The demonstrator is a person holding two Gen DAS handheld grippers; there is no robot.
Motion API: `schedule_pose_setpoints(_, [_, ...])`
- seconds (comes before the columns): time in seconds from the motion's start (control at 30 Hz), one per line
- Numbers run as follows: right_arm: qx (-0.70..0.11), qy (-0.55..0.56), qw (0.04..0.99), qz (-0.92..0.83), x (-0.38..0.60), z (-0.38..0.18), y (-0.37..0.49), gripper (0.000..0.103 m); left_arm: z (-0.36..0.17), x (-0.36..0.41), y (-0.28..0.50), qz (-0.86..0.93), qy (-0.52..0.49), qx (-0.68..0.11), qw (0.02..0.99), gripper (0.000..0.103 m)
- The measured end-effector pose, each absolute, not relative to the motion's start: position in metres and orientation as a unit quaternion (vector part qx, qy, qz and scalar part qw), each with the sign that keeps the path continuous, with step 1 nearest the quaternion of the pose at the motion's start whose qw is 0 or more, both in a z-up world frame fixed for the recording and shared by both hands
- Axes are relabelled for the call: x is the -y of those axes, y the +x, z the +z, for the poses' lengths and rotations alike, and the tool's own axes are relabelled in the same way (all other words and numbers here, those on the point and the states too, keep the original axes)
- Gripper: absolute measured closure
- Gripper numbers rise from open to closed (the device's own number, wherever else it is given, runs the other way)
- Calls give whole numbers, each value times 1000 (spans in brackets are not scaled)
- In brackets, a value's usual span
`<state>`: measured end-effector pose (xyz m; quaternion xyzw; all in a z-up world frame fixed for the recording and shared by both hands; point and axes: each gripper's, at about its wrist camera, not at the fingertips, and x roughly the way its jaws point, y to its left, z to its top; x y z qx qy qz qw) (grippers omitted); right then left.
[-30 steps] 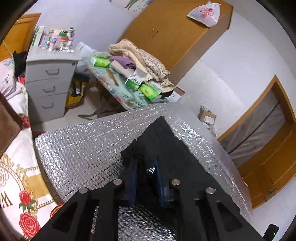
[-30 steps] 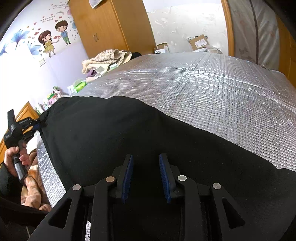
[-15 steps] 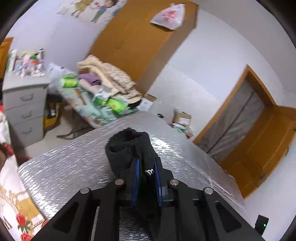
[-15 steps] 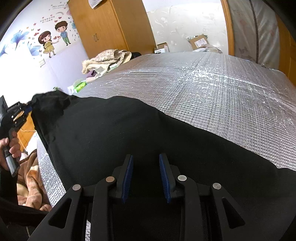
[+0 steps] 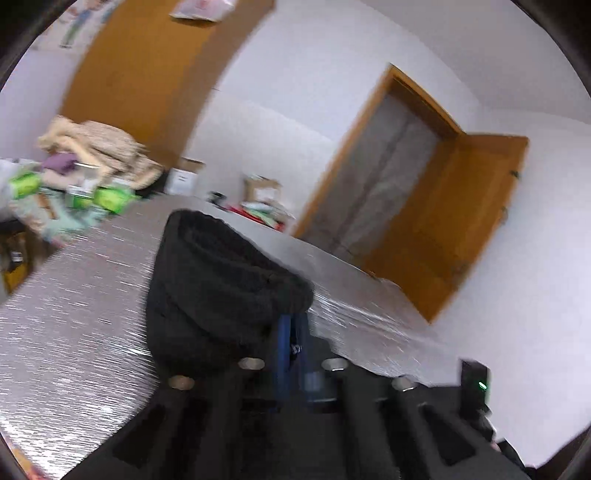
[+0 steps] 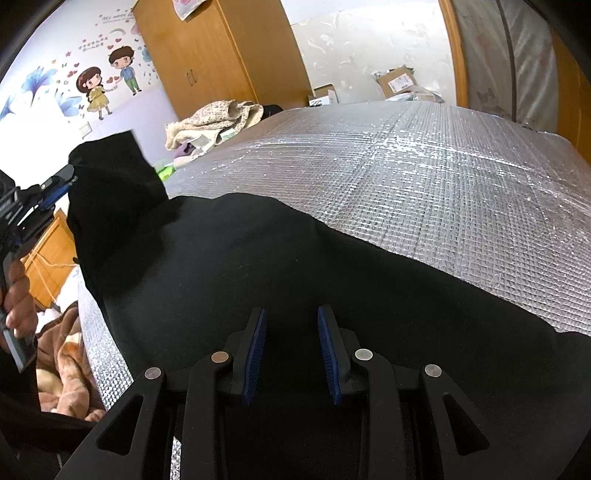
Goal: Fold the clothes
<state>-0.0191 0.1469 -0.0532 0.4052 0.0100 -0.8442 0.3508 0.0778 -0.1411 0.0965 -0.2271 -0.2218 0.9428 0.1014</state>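
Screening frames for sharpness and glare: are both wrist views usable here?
Left wrist view: motion-smeared throughout; the left gripper, the black garment it pinches and the silver sheet are streaked. Right wrist view: sharp, with the right gripper crisp, bright sparkle on the foil surface, a blown-out wall at upper left, and strong fisheye bending.

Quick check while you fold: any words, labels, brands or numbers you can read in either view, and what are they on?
None can be read for certain.
Wall sticker lettering above the cartoon couple: too small.
Box label on the cardboard box by the wall: too small.
Red print on the plastic bag atop the wardrobe: blurred.
Green packets: blurred.
Small white mark on the black garment between the left fingers: not legible.
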Motion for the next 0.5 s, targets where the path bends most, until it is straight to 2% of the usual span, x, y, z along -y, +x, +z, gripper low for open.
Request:
schedule_pose_setpoints(0.33, [1, 407, 355, -842, -149, -53, -19, 73, 55, 65, 61, 907, -316, 161, 229, 103])
schedule_pose_setpoints(0.5, [4, 408, 356, -841, -150, -53, -20, 73, 39, 57, 59, 898, -345, 142, 233, 103])
